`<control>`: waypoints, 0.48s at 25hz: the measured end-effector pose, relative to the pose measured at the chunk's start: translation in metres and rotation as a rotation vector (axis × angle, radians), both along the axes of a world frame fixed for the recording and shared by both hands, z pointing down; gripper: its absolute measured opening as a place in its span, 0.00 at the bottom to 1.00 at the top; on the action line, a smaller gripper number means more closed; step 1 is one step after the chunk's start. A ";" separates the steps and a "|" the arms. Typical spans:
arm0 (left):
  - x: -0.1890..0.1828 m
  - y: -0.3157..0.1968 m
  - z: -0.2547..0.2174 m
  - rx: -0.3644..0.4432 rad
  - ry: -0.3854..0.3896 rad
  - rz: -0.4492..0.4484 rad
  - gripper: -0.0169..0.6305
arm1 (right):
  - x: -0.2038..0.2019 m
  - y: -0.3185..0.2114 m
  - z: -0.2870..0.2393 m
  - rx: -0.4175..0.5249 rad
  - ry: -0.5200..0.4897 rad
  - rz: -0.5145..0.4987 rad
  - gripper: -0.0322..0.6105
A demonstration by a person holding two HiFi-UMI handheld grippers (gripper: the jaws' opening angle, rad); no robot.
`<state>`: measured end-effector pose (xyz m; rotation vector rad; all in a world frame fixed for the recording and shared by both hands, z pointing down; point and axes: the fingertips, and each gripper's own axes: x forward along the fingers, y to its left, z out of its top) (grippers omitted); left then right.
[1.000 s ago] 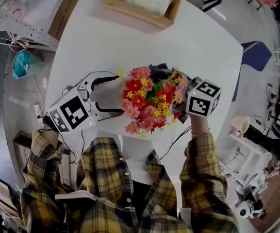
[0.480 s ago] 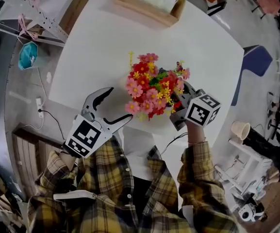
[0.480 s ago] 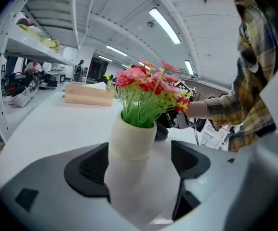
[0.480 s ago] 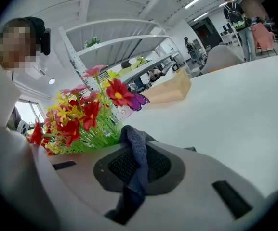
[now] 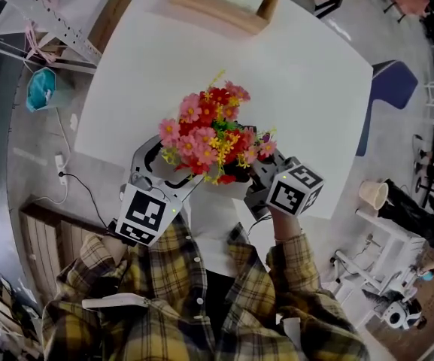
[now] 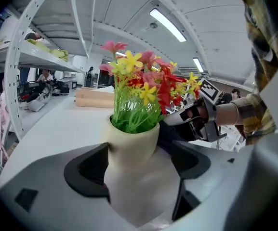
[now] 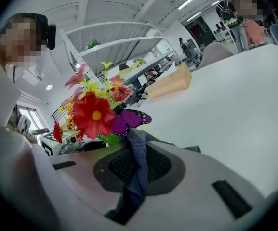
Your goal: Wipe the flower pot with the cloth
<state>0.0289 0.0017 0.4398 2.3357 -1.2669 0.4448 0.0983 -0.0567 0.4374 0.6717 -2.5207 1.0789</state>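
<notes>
The left claw (image 6: 139, 170) is clamped around the cream flower pot (image 6: 131, 141), one pad pressed to each side of its body. The pot, full of red, pink and yellow artificial flowers (image 5: 213, 130), is at the near edge of the white counter (image 5: 299, 74). Just beside it on the right, the right claw (image 7: 134, 177) is closed on a fold of grey-blue cloth (image 7: 138, 153). A wooden tray (image 5: 217, 6) sits at the far edge.
</notes>
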 end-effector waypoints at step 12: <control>-0.014 -0.037 0.002 0.076 -0.071 -0.013 0.59 | 0.004 -0.012 0.004 -0.079 -0.042 0.137 0.08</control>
